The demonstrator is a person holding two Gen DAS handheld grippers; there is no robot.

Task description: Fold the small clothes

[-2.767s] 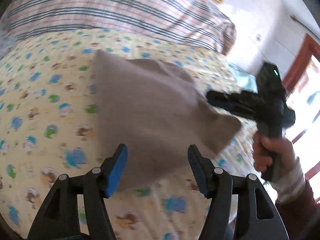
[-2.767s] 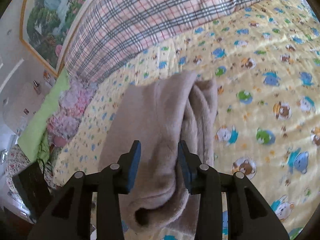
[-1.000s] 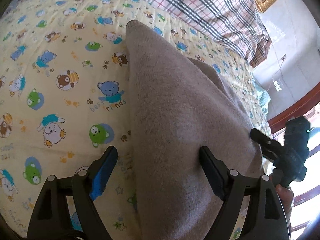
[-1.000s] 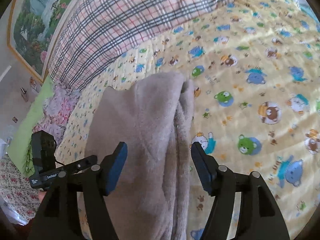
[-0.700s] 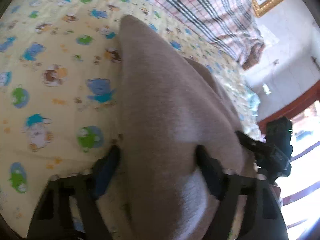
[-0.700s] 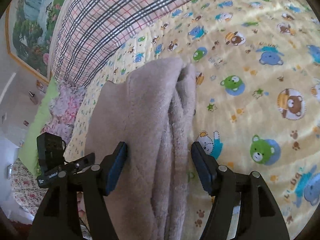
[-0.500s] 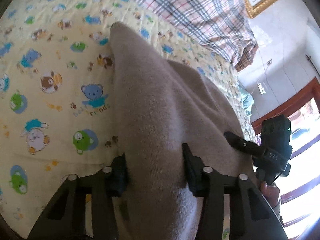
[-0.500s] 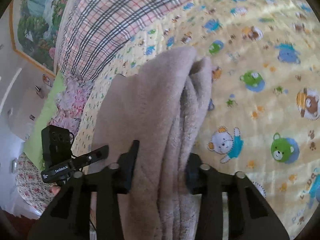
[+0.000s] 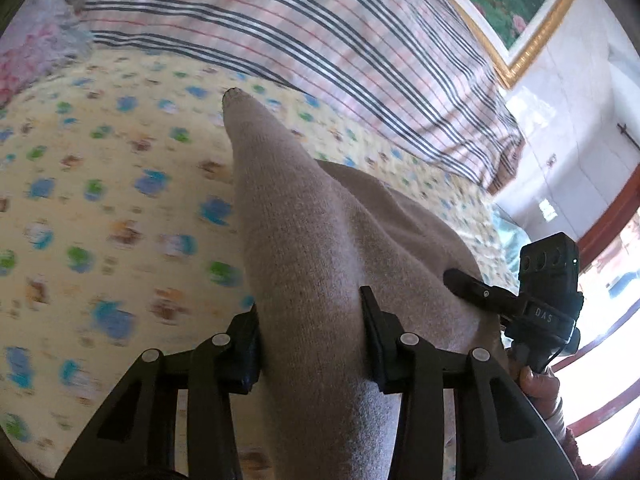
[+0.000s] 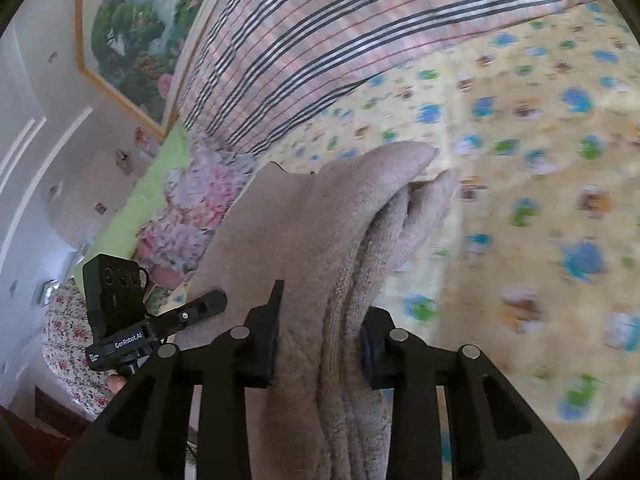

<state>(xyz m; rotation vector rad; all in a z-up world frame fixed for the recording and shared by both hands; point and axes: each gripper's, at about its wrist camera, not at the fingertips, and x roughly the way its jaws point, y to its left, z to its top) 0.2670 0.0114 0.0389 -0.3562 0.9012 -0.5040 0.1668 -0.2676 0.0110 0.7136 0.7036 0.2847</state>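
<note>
The left tool (image 9: pixel 310 320) is clenched on a fold of the taupe knit garment (image 9: pixel 304 248), which runs away from it over the yellow bear-print bed sheet (image 9: pixel 100 184) toward the plaid pillow (image 9: pixel 320 48) — the right tool, seen at that view's right edge, reads "DAS". The right tool (image 10: pixel 320 320) is likewise clamped on the garment's stacked layers, with the left tool beside it lettered "GenRobot.AI" — smaller print below is unreadable.

Bedsheet (image 9: pixel 100 200) open leftward; plaid pillow (image 9: pixel 320 40) blocks far side.
</note>
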